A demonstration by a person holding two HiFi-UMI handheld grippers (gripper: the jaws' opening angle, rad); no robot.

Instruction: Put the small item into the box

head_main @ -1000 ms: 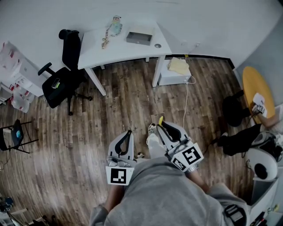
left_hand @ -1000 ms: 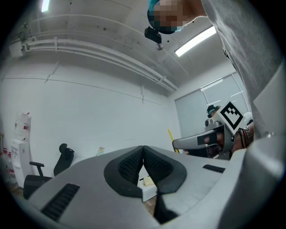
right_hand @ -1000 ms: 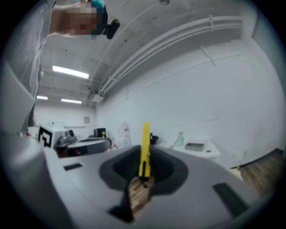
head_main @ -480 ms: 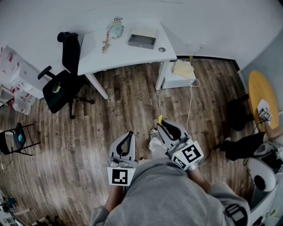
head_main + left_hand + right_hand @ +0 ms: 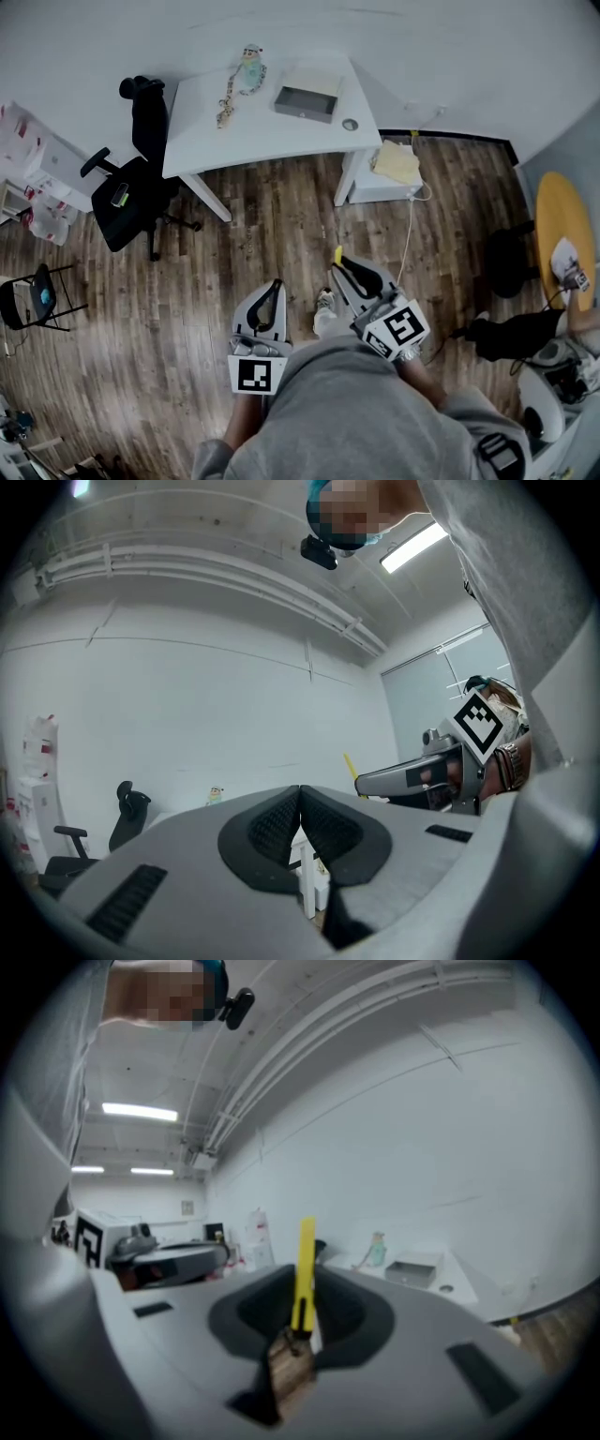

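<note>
My left gripper [image 5: 300, 799], lower left of centre in the head view: jaws pressed together, empty. My right gripper [image 5: 302, 1307] clamps the small item [image 5: 306, 1251], a yellow strip; lower end buried between pads, kind unclear. Box [image 5: 307, 97] on white table [image 5: 253, 136], upper centre, well apart.

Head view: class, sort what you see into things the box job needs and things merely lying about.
Job: yellow item, held in the right gripper; grey box on the white desk.
Lying about: black office chair; toy figure; folding chair; round yellow table.
</note>
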